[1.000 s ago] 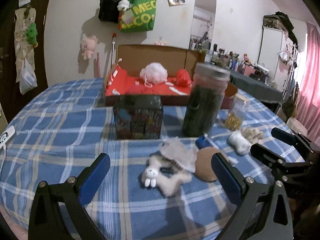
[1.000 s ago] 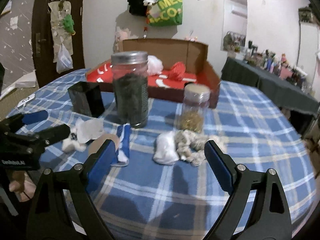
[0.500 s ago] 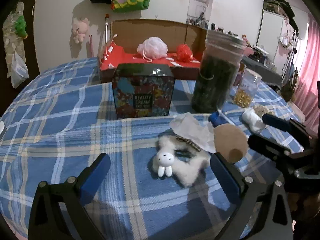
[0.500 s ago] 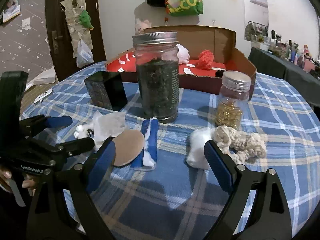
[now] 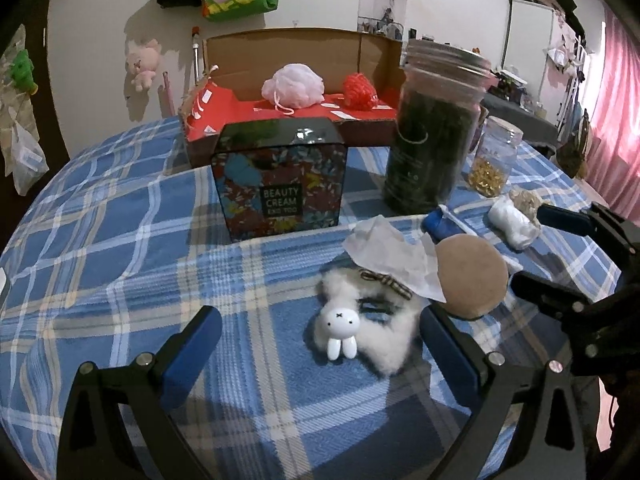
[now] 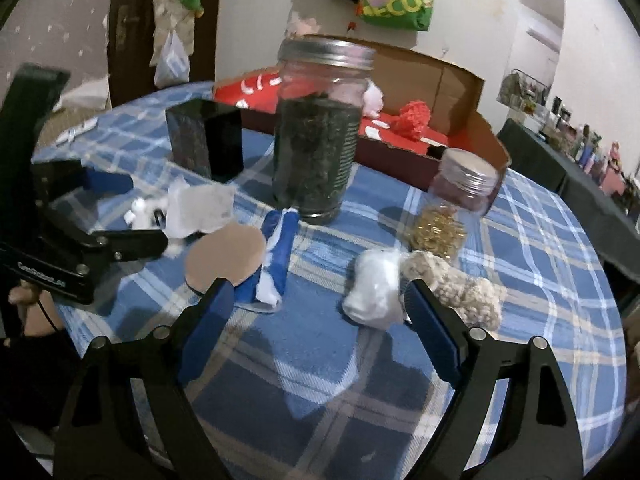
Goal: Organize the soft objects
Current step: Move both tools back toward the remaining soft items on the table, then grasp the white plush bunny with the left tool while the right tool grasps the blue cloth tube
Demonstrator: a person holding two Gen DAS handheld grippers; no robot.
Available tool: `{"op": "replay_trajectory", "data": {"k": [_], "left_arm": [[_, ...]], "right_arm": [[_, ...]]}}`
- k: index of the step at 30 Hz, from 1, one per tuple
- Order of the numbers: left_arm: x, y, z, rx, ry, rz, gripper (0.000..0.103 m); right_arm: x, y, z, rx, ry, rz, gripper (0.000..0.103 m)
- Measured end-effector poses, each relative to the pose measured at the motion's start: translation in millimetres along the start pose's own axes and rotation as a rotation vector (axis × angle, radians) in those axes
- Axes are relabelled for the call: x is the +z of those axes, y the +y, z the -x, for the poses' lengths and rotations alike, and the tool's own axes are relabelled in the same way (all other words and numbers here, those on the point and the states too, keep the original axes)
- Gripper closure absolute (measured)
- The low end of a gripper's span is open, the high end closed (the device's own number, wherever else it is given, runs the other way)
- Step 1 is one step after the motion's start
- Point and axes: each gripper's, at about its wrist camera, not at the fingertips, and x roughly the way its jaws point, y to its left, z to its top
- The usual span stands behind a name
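A fluffy white bunny toy (image 5: 340, 328) lies on the plaid tablecloth between the fingers of my left gripper (image 5: 316, 324), nearer the right finger; the pads stand apart from it, open. Crumpled white tissue (image 5: 388, 252) and a brown round puff (image 5: 470, 276) lie just behind it. My right gripper (image 6: 316, 292) is wide and closing. A white soft bundle (image 6: 372, 288) sits just inside its right finger, untouched, and a blue-white cloth roll (image 6: 276, 264) lies near its left finger. A beige knitted piece (image 6: 460, 288) lies beside the bundle.
A cardboard box (image 5: 280, 52) with red lining at the back holds a pink pouf (image 5: 294, 84) and a red ball (image 5: 358, 86). A beauty cream box (image 5: 280, 192), a tall jar of dark leaves (image 5: 432, 136) and a small jar (image 5: 494, 160) stand mid-table.
Both grippers have come lower and closer to the table. The bunny now lies between the left fingers, and the white bundle has come up to the right gripper's right finger. The right view has rolled.
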Motion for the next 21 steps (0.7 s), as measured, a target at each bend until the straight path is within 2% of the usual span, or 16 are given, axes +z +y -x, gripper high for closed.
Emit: {"op": "replay_trajectory", "data": {"k": [3, 4, 5, 7, 9, 11, 12, 13, 16, 19, 20, 21], "left_arm": [[-0.1, -0.9, -0.5, 0.004, 0.003, -0.010, 0.002], [-0.5, -1.2, -0.5, 0.006, 0.005, -0.015, 0.001], [-0.1, -1.1, -0.7, 0.007, 0.006, -0.019, 0.001], [0.7, -1.1, -1.3, 0.012, 0.011, -0.023, 0.001], [2.5, -1.9, -1.5, 0.014, 0.012, -0.029, 0.004], [5.4, -3.1, -2.5, 0.011, 0.009, -0.040, 0.012], [6.2, -4.0, -3.0, 0.001, 0.009, -0.044, 0.014], [6.6, -5.0, -4.1, -0.016, 0.011, -0.048, 0.021], [6.5, -8.6, -3.8, -0.082, -0.006, -0.058, 0.053], [6.0, -11.8, 0.3, -0.121, -0.013, -0.058, 0.071], [6.0, -12.7, 3.1, -0.132, -0.017, -0.057, 0.085], [6.1, -13.2, 6.2, -0.143, -0.022, -0.059, 0.088]], "right_arm": [[4.2, 7.5, -5.5, 0.000, 0.000, 0.022, 0.016], [7.0, 10.2, -7.2, -0.004, -0.001, 0.028, 0.020], [9.8, 11.5, -9.0, 0.002, 0.001, 0.027, 0.024], [14.0, 12.6, -13.7, 0.032, 0.016, 0.013, 0.041], [16.9, 12.7, -21.7, 0.045, 0.034, 0.001, 0.046], [17.6, 11.6, -27.1, 0.072, 0.047, -0.011, 0.054], [17.6, 9.5, -29.6, 0.096, 0.059, -0.027, 0.062], [17.9, 7.6, -30.8, 0.127, 0.063, -0.046, 0.069], [16.9, 2.9, -30.9, 0.183, 0.061, -0.089, 0.079], [15.6, -3.1, -24.2, 0.193, 0.036, -0.122, 0.082], [15.2, -5.4, -19.1, 0.188, 0.021, -0.132, 0.082], [15.5, -7.6, -16.3, 0.192, 0.015, -0.143, 0.082]]}}
